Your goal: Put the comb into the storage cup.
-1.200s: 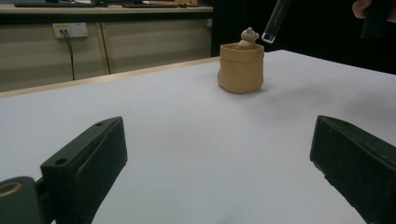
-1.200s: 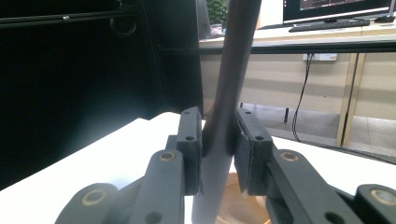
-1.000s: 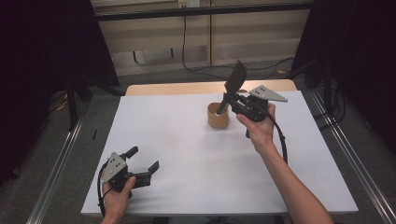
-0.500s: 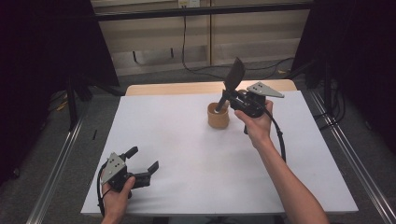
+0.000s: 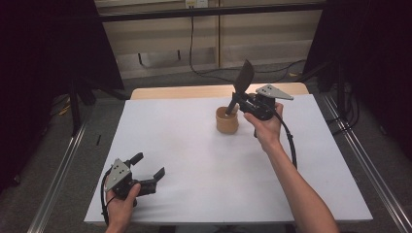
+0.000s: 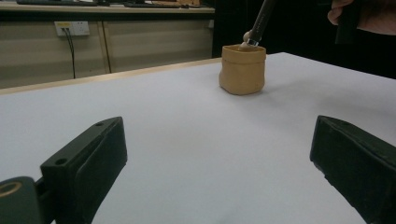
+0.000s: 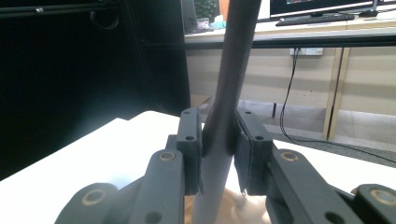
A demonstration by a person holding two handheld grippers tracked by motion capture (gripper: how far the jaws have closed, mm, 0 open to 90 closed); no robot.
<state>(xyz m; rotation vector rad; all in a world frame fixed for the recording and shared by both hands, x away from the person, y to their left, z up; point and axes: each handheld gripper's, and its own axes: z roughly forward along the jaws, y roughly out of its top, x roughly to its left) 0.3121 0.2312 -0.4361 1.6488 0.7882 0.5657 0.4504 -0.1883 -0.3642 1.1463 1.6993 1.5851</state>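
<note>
A white-topped table [image 5: 194, 160] with a pale wooden far edge stands in a dim room, with light wood panelling and a hanging black cable behind it and dark curtains at both sides. Over the far right part of the table, the right gripper [image 5: 241, 103] is clamped on the dark handle of a spatula [image 5: 241, 80]; in the right gripper view the two black jaws press the handle [image 7: 227, 116] from either side, and the handle runs up between them and out of the top of the picture. The spatula stands tilted, its flat dark blade uppermost and its lower end down in the mouth of a small tan cup [image 5: 227, 120], which sits upright on the white surface just beside the gripper. In the left gripper view the cup [image 6: 242, 69] shows a soft, slightly bulging wall, with the spatula's pale tip resting at its rim. The hand holding the right gripper [image 5: 267, 127] comes in from the lower right, a black cable trailing along the forearm, and a grey three-cornered plate sits on top of the gripper. Well apart, at the near left corner of the table, the left gripper [image 5: 148, 167] rests low in the other hand, its jaws spread wide with nothing between them, pointing across the bare white surface toward the cup.
</note>
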